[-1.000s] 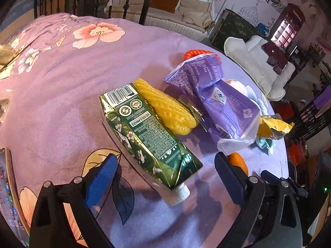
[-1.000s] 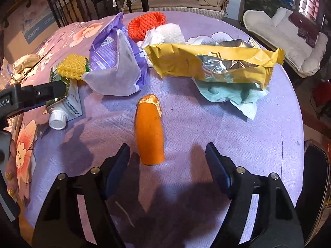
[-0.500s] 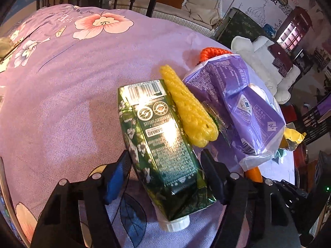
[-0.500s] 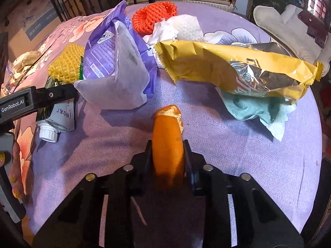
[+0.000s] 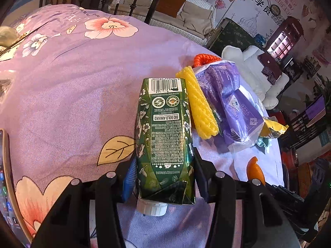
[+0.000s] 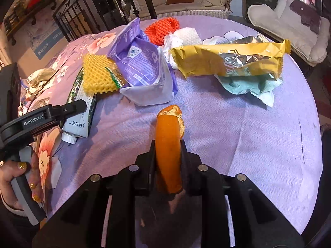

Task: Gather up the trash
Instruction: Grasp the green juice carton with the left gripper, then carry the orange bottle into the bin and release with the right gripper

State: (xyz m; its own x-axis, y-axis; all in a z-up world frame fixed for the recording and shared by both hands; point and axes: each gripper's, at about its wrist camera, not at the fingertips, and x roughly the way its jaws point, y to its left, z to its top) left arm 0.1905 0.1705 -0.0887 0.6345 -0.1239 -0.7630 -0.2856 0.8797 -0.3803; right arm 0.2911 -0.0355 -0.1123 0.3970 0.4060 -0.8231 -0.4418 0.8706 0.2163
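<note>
Warm light is glaring off the green carton (image 5: 165, 132), grippers are casting soft shadows beneath it on the purple cloth (image 6: 238, 134), while fisheye edges are bending and darkening.

Trash pile (image 6: 144, 66) blocks the upper middle of the surface (image 6: 258, 144); lower right and far left lie open.

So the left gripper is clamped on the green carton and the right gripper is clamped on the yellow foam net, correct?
Not quite. The left gripper has just closed onto the green carton, as you say. But the right gripper has just closed on the orange peel, as the right wrist view shows. The yellow foam net lies untouched on the table, partly on the carton.
</note>
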